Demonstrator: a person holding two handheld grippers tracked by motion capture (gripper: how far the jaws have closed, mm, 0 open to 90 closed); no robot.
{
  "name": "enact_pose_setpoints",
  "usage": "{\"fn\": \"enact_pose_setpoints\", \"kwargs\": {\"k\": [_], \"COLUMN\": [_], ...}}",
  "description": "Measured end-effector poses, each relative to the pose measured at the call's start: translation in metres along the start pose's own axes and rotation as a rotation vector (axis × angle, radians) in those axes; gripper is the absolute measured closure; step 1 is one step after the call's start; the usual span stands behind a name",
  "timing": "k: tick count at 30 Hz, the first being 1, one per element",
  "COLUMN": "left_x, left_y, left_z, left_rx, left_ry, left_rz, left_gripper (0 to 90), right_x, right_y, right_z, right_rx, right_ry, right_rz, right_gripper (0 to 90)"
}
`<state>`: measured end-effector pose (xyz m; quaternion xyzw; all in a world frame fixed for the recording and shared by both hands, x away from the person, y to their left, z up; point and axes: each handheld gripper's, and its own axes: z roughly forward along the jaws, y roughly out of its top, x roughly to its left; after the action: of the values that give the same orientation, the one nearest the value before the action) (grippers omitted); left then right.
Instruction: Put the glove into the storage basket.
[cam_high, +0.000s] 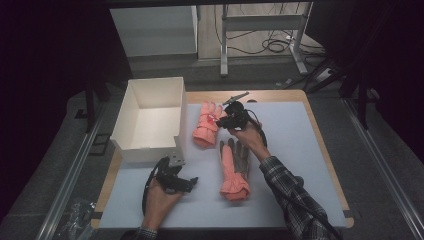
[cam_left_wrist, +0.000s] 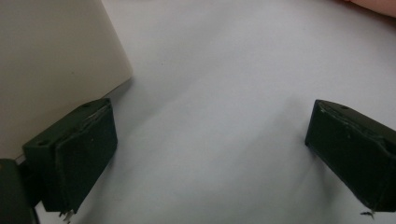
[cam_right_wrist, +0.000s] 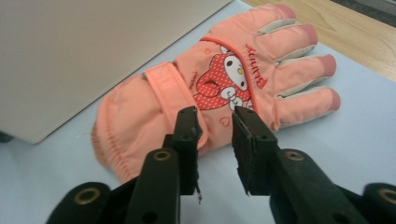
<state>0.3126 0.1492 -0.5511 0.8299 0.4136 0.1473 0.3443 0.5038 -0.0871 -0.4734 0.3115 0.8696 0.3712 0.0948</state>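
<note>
We see the right gripper (cam_high: 223, 119) hovering at the far glove (cam_right_wrist: 210, 93), which lies just right of the box (cam_high: 150, 120), its long axis running near to far, fingers at the far end. The jaws stand partly open, gripping nothing, over its back by the strap. The left gripper (cam_high: 192, 181) waits wide open and empty, near side.

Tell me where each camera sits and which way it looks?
High view: above the table, looking down at box, two gloves and both hands with claws.
Left gripper view: on the left claw, facing the mat beside the box; its open jaws show.
Right gripper view: on the right claw, facing the far glove.
Shared: box and that glove.
</note>
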Motion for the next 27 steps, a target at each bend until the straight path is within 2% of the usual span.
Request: {"fn": "enact_pose_setpoints", "kwargs": {"k": [2,5,6,11,21,27], "left_x": [0.0,0.0,0.0,0.0,0.0,0.0], "left_y": [0.0,0.0,0.0,0.0,0.0,0.0], "left_z": [0.0,0.0,0.0,0.0,0.0,0.0], "left_rx": [0.001,0.001,0.002,0.0,0.0,0.0], "left_ry": [0.001,0.001,0.001,0.0,0.0,-0.001], "left_rz": [0.001,0.001,0.002,0.001,0.0,0.001], "left_gripper": [2.2,2.2,2.2,2.2,2.2,2.2], "right_x": [-0.002,-0.004,-0.006,-0.01,-0.015,-0.015], "right_y": [0.002,0.004,0.005,0.009,0.013,0.014], "right_z": [0.006,0.01,0.015,0.023,0.041,0.05], "right_rx": [0.0,0.002,0.0,-0.007,-0.017,-0.01], "right_ry": [-0.009,-0.02,-0.022,-0.03,-0.064,-0.054], "right_rz": [0.012,0.02,0.033,0.044,0.041,0.048], "right_gripper": [63.3,59.9,55.8,50.2,45.2,41.9]}}
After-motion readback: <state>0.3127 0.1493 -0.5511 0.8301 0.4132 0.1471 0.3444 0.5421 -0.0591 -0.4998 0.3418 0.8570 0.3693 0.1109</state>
